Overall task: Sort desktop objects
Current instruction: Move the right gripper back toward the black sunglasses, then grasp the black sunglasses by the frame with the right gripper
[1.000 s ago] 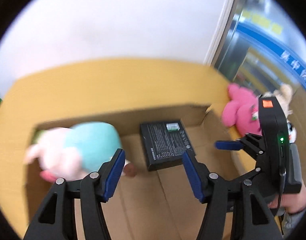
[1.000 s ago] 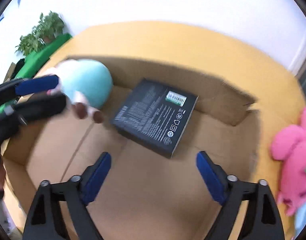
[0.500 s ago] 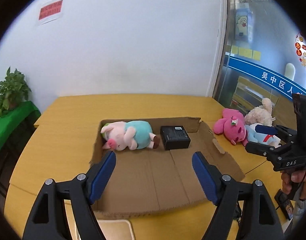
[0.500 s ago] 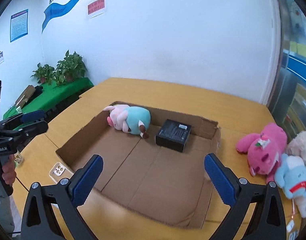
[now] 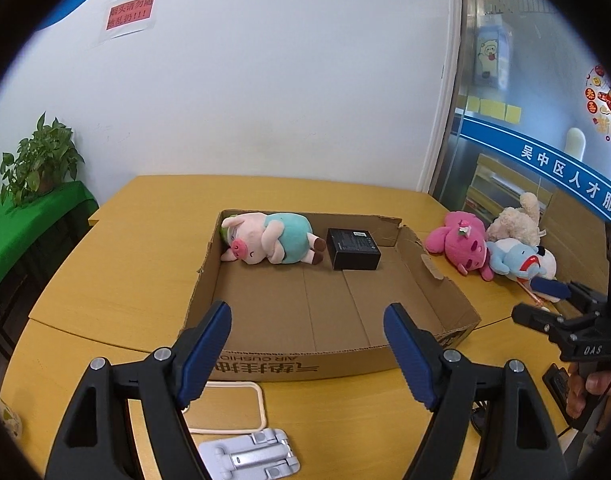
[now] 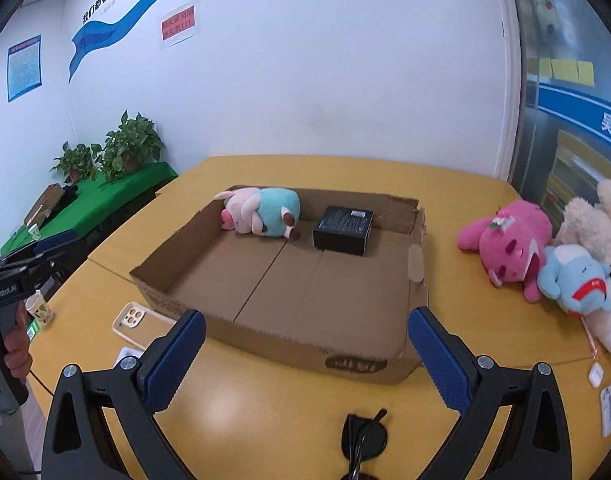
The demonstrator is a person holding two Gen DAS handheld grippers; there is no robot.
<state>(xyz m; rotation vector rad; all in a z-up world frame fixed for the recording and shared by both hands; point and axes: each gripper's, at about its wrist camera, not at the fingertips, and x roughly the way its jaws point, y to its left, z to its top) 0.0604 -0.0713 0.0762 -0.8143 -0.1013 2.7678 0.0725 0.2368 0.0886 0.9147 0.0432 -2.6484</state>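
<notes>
both the left gripper (image 5: 307, 344) and right gripper (image 6: 305, 354) are hanging spread and empty before the cardboard box (image 6: 357, 364); right of it the pink plush (image 6: 505, 244) is looking soft, light, best pinched mid-body.

cardboard box (image 6: 289, 344) front and middle floor bare, open from above. far wall crowded: pig plush (image 6: 261, 216) in far-left corner, black box (image 6: 343, 224) just right of it. plush pile (image 6: 553, 248) blocks table right of box. phone case (image 5: 229, 408) and grey stand (image 5: 249, 456) on table strip before box's front wall, sunglasses (image 6: 361, 440) nearer right
</notes>
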